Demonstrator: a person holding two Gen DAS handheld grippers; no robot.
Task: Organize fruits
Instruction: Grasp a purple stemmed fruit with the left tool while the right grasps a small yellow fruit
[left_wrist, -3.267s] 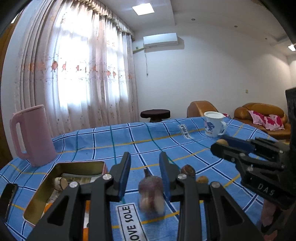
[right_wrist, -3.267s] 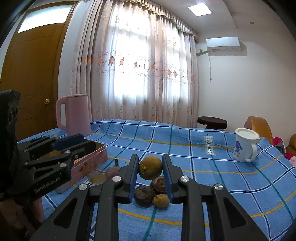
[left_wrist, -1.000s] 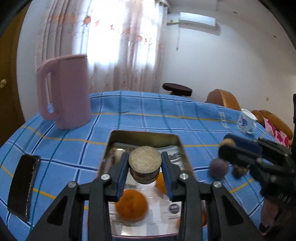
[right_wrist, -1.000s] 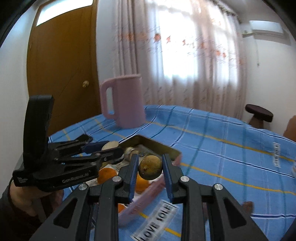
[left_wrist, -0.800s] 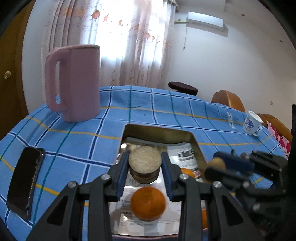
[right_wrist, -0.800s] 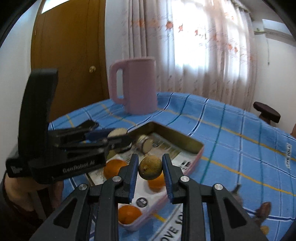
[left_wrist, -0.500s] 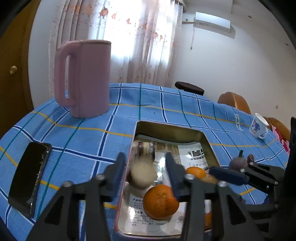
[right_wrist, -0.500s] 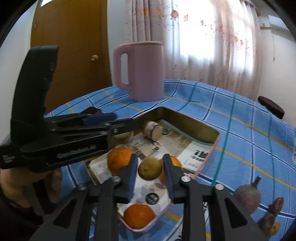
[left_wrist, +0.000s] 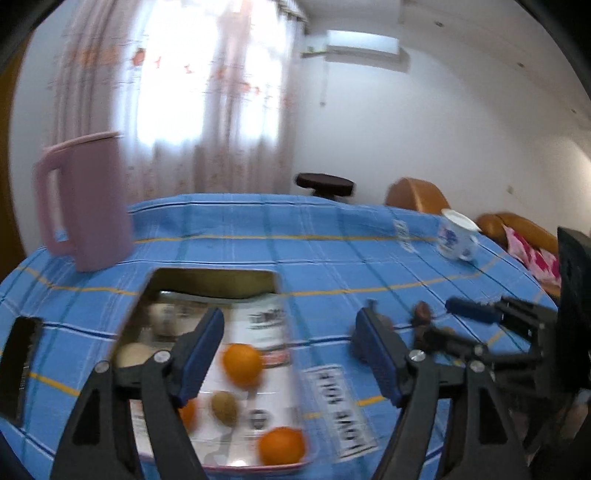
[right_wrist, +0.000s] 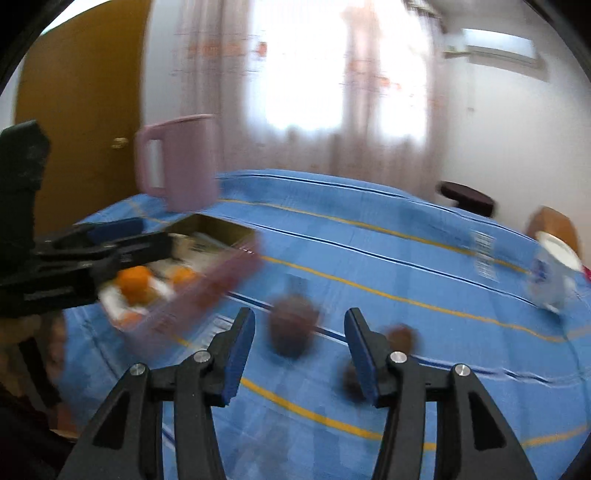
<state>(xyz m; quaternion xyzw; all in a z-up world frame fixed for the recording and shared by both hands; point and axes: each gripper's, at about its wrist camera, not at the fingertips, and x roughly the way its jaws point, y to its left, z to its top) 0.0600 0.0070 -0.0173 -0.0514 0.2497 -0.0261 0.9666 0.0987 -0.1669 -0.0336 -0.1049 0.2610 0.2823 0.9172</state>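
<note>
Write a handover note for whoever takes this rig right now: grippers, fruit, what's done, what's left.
Left gripper: open, empty, above the tray.
Right gripper: open, empty, over the dark fruit on the blue cloth.
Done: tray holds oranges, a brown fruit and pale round pieces.
Left: the dark fruit and the small ones beside it go in the tray. The right-wrist view is blurred.

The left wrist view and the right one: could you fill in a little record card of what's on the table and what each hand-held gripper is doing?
left hand-held gripper: open, empty, over the tin's right edge
right hand-held gripper: open, empty, facing the purple fruit
tin tray: holds three oranges, a brownish fruit, pale round items
purple fruit: on the tablecloth, outside the tin
pink jug: upright, behind the tin
white mug: far right
sharpness: both views motion-blurred
</note>
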